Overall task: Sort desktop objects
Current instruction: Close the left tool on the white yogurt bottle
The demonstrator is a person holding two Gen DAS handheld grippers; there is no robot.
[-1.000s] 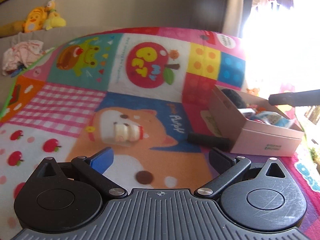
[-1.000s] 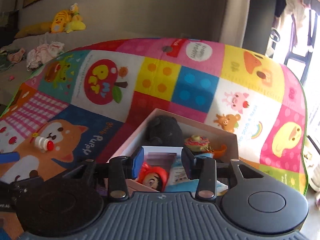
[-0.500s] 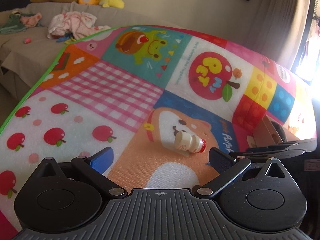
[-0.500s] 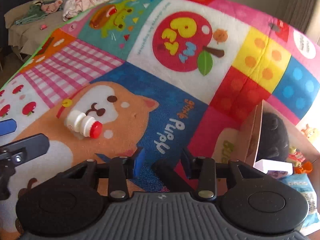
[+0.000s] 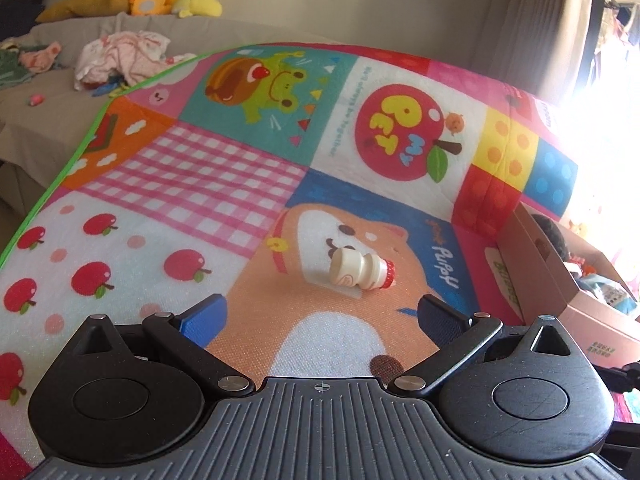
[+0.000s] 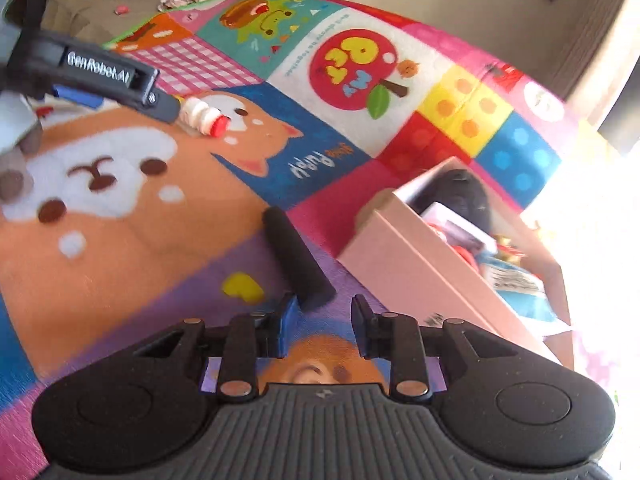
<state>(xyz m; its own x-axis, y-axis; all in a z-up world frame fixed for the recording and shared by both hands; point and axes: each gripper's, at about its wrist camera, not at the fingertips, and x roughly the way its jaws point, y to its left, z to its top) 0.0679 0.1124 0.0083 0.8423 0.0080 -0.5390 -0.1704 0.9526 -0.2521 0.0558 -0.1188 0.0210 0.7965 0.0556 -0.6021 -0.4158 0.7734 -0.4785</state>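
Both wrist cameras look forward and downward over their own tongs, low above the play mat (image 5: pixel 192 168). The 2 views share the small bottle (image 5: pixel 362 274), the pink box (image 6: pixel 412 264) and the mat's far edge.

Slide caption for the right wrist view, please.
Empty right gripper nears a black cylinder lying on the play mat.

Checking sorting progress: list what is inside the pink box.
Inside the pink box: a black plush toy, a white-and-purple packet, something red and a blue printed pack. Its near wall hides whatever lies lower down.
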